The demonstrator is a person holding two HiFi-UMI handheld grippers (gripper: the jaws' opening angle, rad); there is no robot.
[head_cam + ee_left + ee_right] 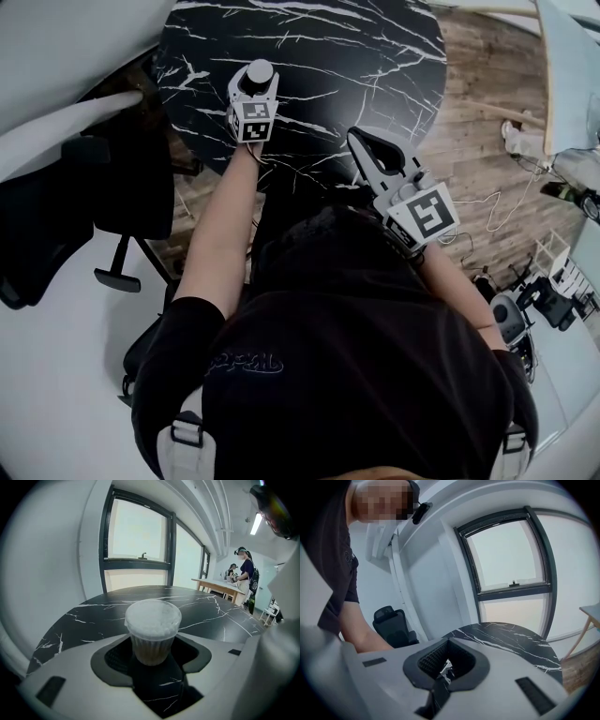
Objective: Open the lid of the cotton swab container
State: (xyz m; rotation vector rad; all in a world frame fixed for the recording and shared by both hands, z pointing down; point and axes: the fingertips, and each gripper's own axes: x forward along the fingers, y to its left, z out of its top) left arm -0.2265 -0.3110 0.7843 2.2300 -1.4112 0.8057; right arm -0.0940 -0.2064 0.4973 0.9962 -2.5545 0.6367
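Note:
The cotton swab container (260,73) is a small clear tub with a frosted white lid, standing upright on the black marble table (356,56) near its left front. My left gripper (257,82) reaches over it from the near side. In the left gripper view the container (153,620) stands between the jaws of the left gripper (153,644), whose tips lie against its sides just under the lid, which is on. My right gripper (362,142) hovers at the table's near edge, to the right. Its jaws are shut and empty in the right gripper view (446,641).
A black office chair (56,216) stands left of the table and shows in the right gripper view (391,623). Wooden floor (487,112) lies to the right, with cables and gear. Far off, people (244,578) stand by a wooden bench (220,585).

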